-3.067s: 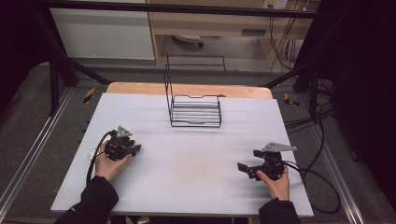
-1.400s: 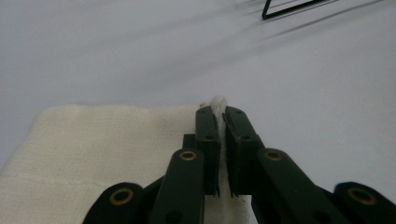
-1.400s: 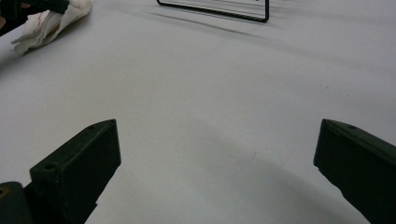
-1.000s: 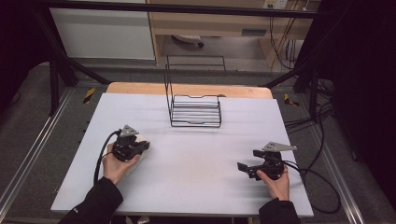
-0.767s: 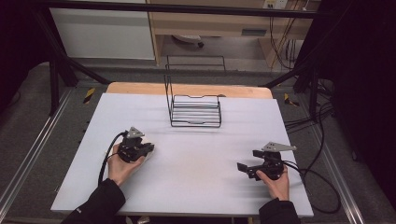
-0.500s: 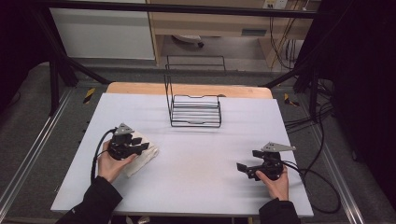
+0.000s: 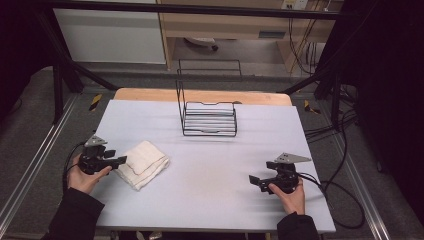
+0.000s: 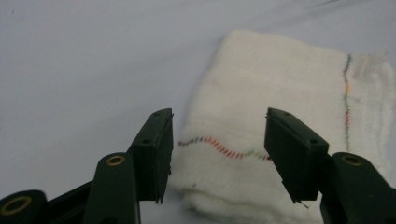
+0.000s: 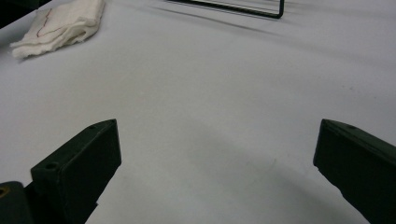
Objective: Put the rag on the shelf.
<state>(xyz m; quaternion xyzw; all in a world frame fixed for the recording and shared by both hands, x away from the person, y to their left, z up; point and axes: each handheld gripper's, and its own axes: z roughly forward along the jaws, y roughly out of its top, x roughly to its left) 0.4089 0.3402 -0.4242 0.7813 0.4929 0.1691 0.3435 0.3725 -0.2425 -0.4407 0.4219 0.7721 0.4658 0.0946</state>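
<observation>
Left gripper (image 7: 119,161) jaws have just been opening, now half-spread, nothing pinched. Folded towel (image 7: 143,163) lies on table (image 7: 210,200) at their tips, well short of wire rack (image 7: 209,119). Back off level, don't drag cloth. Right gripper (image 7: 253,180) jaws wide, empty, parked.

no lettering, label, brand mark or number can be read on any surface here; the folded cream-white cloth (image 8: 280,116) carries only a line of multicoloured stitching, not writing.
</observation>
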